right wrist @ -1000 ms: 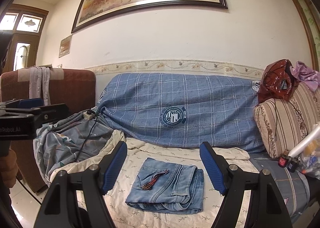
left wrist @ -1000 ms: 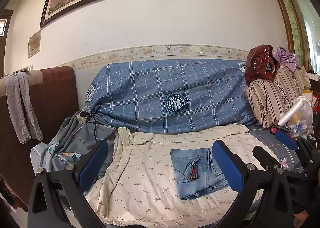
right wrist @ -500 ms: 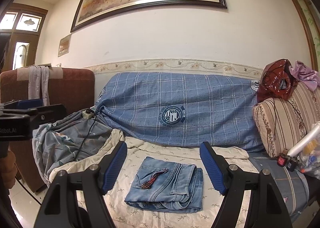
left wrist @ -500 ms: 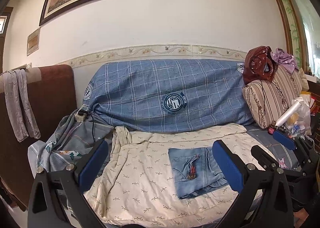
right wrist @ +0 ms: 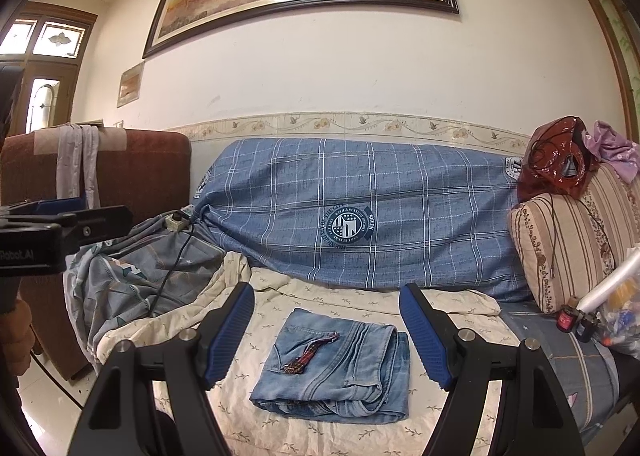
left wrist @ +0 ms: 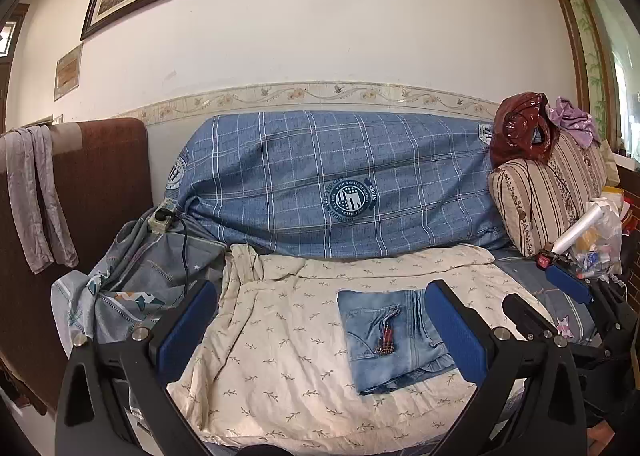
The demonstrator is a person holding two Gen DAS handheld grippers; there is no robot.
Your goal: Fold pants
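Light blue denim pants (right wrist: 336, 370) lie folded into a compact rectangle on the cream leaf-print sheet (right wrist: 280, 428) that covers the sofa seat; a small red plaid tab rests on top of them. In the left wrist view the pants (left wrist: 390, 338) sit right of centre. My right gripper (right wrist: 326, 336) hovers in front of and above the pants, jaws wide and empty. My left gripper (left wrist: 320, 332) is also open and empty, held back over the sheet. The right gripper (left wrist: 568, 296) shows at the right edge of the left wrist view, the left gripper (right wrist: 60, 212) at the far left of the right wrist view.
A blue plaid cover (right wrist: 360, 224) drapes the sofa back. A striped cushion (right wrist: 568, 252) with a red bag (right wrist: 560, 160) stands right, beside plastic bags and small bottles (right wrist: 576, 320). A crumpled grey-blue sheet with a power strip (right wrist: 176, 222) and cable lies left, next to a brown armchair (right wrist: 132, 180).
The left wrist view has drifted slightly, so the pants and sofa sit a little further left in it. The right gripper and the pants have not moved; both grippers stay open.
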